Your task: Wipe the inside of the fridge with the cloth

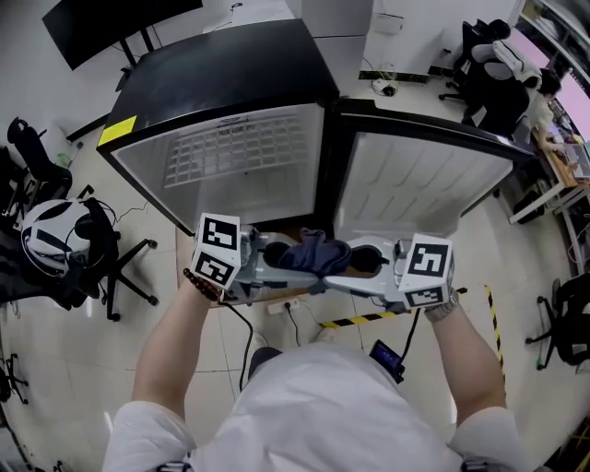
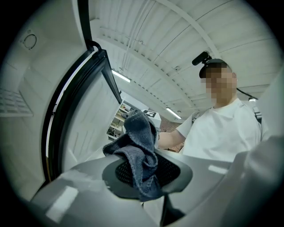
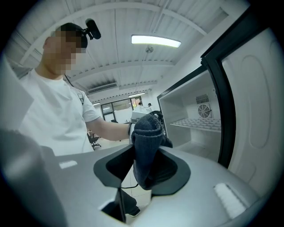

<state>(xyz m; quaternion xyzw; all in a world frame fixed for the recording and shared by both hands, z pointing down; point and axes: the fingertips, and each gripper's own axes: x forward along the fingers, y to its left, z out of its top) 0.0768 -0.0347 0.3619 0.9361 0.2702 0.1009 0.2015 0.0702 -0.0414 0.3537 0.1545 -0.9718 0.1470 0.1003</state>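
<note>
A dark blue cloth (image 1: 313, 253) hangs bunched between my two grippers, which face each other at chest height in front of the open fridge (image 1: 240, 152). My left gripper (image 1: 277, 253) is shut on one end of the cloth (image 2: 140, 150), which drapes over its pad. My right gripper (image 1: 355, 258) has the other end of the cloth (image 3: 148, 146) between its jaws. That end lies against one pad, with a gap showing at the other. The fridge's white inside with a wire shelf (image 3: 199, 123) shows in the right gripper view. Its door (image 1: 415, 180) stands open to the right.
An office chair (image 1: 55, 240) with a white helmet-like thing on it stands at the left. A black screen (image 1: 111, 23) stands at the back left. More chairs (image 1: 498, 74) are at the back right. Yellow-black tape (image 1: 369, 320) and a cable lie on the tiled floor below the grippers.
</note>
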